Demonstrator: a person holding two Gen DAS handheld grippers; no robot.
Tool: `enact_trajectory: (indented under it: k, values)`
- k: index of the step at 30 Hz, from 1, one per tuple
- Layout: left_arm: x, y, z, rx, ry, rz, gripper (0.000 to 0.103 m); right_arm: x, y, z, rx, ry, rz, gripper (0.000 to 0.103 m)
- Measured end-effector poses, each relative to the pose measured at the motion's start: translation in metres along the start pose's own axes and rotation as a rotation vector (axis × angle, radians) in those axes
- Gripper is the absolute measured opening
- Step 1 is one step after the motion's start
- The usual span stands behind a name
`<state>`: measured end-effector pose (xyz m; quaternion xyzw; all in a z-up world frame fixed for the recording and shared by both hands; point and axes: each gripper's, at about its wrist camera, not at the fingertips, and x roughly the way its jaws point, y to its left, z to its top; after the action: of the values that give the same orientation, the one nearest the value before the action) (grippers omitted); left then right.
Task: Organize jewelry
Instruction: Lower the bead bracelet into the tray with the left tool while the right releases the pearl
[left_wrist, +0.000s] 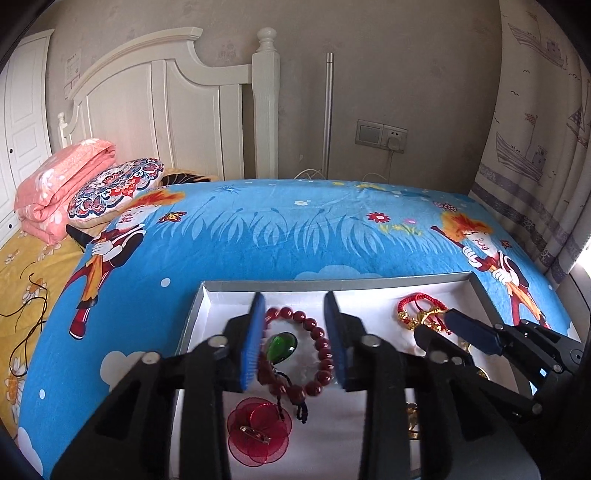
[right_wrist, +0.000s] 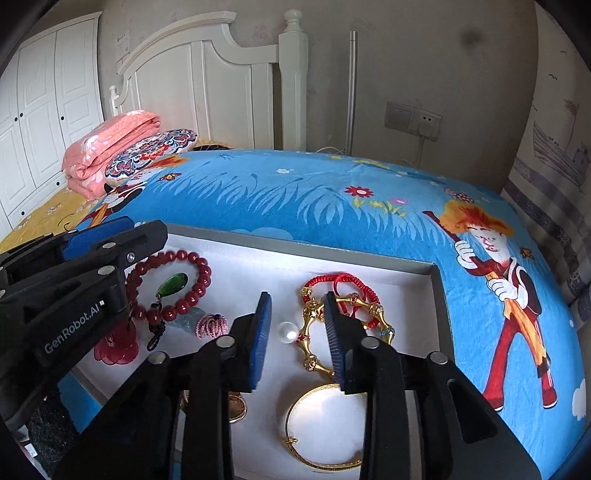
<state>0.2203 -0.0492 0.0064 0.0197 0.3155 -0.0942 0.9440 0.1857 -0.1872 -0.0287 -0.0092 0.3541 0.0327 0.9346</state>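
A grey box with a white lining (left_wrist: 295, 284) (right_wrist: 332, 254) lies on the blue cartoon blanket and holds the jewelry. My left gripper (left_wrist: 295, 343) (right_wrist: 146, 226) stands open above a red bead bracelet (left_wrist: 325, 350) (right_wrist: 201, 273) and a green pendant (left_wrist: 282, 345) (right_wrist: 171, 284); its pads press on nothing. A red flower brooch (left_wrist: 258, 432) (right_wrist: 114, 347) lies nearer. My right gripper (right_wrist: 299, 332) (left_wrist: 434, 324) is open over a pearl (right_wrist: 287, 331) and a gold bamboo-style bangle (right_wrist: 380, 312). Beside these lie a red cord bracelet (right_wrist: 332, 280) (left_wrist: 410, 302), a thin gold bangle (right_wrist: 289, 417) and a pink knitted flower (right_wrist: 210, 325).
The blue blanket (left_wrist: 295, 229) covers the bed around the box. A folded pink quilt (left_wrist: 62, 177) and patterned pillow (left_wrist: 114, 188) sit at the far left before the white headboard (left_wrist: 166, 103). A curtain (left_wrist: 535, 147) hangs at the right, and a wall socket (left_wrist: 395, 138) is behind.
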Motion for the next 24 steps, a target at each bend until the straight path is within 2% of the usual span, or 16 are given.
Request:
enact_trajectory:
  k: [1, 3, 6, 8, 10, 11, 16, 21, 24]
  values:
    - [0.0, 0.002, -0.002, -0.002, 0.0, -0.002, 0.055, 0.0, -0.002, -0.001, 0.006, 0.001, 0.001, 0.047]
    - [0.0, 0.005, -0.003, -0.01, -0.006, 0.007, 0.07, -0.001, -0.005, -0.002, 0.015, -0.003, -0.001, 0.048]
    - [-0.004, 0.007, -0.005, -0.015, -0.007, 0.01, 0.078, -0.004, -0.01, -0.001, 0.025, -0.002, -0.008, 0.05]
    - [-0.01, 0.009, -0.006, -0.02, -0.015, 0.017, 0.087, -0.008, -0.011, 0.0, 0.033, 0.003, -0.016, 0.058]
    - [-0.022, 0.011, -0.006, -0.032, -0.043, 0.03, 0.094, -0.017, -0.01, 0.002, 0.025, -0.007, -0.024, 0.071]
    - [-0.029, 0.012, -0.006, -0.04, -0.054, 0.034, 0.097, -0.021, -0.009, 0.002, 0.021, -0.014, -0.027, 0.073]
    - [-0.062, 0.016, -0.012, -0.048, -0.091, 0.064, 0.098, -0.045, -0.01, -0.002, 0.034, -0.024, -0.025, 0.084]
    - [-0.084, 0.02, -0.026, -0.04, -0.076, 0.113, 0.098, -0.062, -0.011, -0.009, 0.027, -0.024, -0.041, 0.084]
    - [-0.097, 0.022, -0.036, -0.046, -0.103, 0.121, 0.098, -0.072, -0.014, -0.017, 0.028, -0.04, -0.072, 0.084]
